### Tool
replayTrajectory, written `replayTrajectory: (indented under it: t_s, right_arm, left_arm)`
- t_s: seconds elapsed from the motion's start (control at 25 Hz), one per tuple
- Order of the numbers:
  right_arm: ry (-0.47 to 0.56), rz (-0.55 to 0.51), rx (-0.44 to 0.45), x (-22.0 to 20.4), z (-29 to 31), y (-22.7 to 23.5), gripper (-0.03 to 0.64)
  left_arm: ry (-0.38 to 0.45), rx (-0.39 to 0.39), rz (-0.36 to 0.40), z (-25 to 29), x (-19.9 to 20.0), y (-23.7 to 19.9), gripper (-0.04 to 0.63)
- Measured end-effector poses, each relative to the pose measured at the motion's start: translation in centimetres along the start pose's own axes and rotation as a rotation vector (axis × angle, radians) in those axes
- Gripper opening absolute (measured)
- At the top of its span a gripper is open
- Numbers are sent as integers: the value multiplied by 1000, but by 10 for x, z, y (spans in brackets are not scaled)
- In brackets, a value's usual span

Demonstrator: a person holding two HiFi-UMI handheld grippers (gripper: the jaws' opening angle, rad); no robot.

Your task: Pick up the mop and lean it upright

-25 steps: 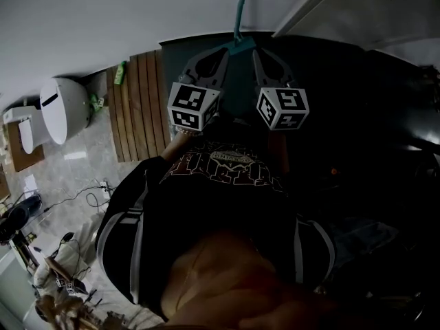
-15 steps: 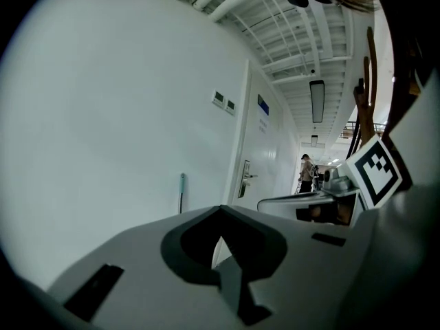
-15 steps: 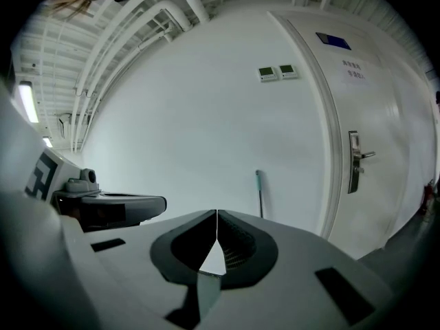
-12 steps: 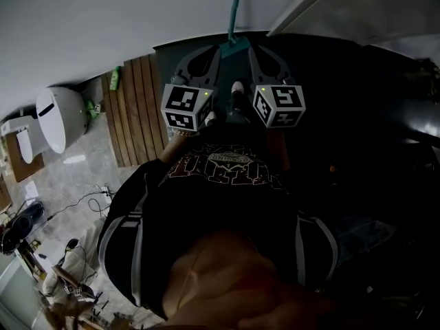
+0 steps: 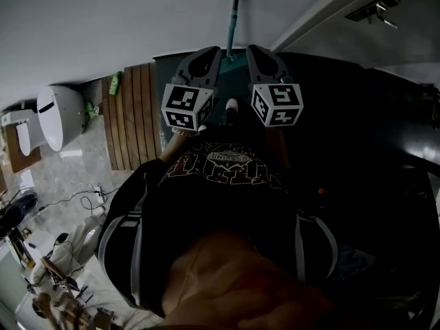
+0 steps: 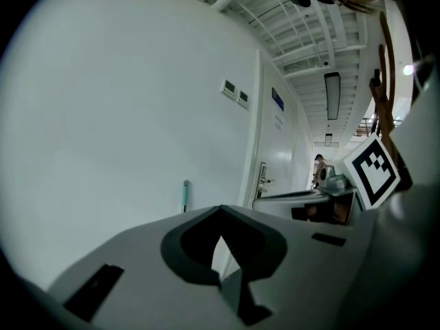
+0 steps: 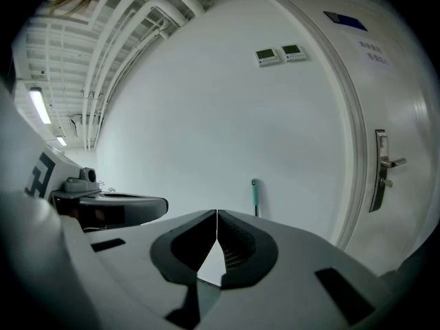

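The mop [image 5: 236,9] stands upright against the white wall, its teal-grey handle rising between my two grippers in the head view. Its head is hidden behind them. The teal handle grip [image 6: 184,195] shows just above my left gripper [image 6: 221,208], and the mop handle [image 7: 255,194] stands a little right of my right gripper [image 7: 217,212]. Both jaw pairs are closed tip to tip, with nothing between them. In the head view the left gripper [image 5: 208,52] and right gripper [image 5: 255,50] are side by side, short of the mop and apart from it.
A wooden slatted board [image 5: 134,112] lies on the floor at left, beside a white rounded appliance [image 5: 62,112] and loose cables [image 5: 89,198]. A dark mat [image 5: 344,115] covers the floor at right. A white door with a lever handle [image 7: 385,163] is right of the mop.
Both grippers have moved together toward the wall, up the head view. The mop's teal head, seen between them earlier, is now covered by them.
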State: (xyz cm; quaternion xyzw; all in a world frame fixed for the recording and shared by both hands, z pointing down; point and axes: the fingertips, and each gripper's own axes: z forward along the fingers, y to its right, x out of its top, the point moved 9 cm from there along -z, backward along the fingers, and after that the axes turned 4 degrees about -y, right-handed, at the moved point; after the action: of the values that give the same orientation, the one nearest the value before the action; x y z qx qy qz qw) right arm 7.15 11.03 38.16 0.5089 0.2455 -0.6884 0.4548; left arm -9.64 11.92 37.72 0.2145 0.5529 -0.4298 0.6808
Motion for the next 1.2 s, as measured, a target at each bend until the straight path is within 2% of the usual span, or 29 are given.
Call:
replayTrajectory:
  t_s: [0.32,0.44,0.68,0.88,1.2]
  right_arm:
    - [-7,-19,81,18,30,54,20]
    - [-6,-7,118,22,41,65,20]
    - [-19,-16,132,27,60,75,20]
    - [-19,-2,105,33,77,81,20]
    - [-19,8,34,50,118,86,20]
  left_arm:
    - [17,79,-33,51,17,7,44]
    - [15,108,-48,61,17,5,44]
    - [14,141,-62,74,22,-6,45]
    - [8,130,-67,87,30,-24,44]
    - [-1,57,-32,116,47,-63,45]
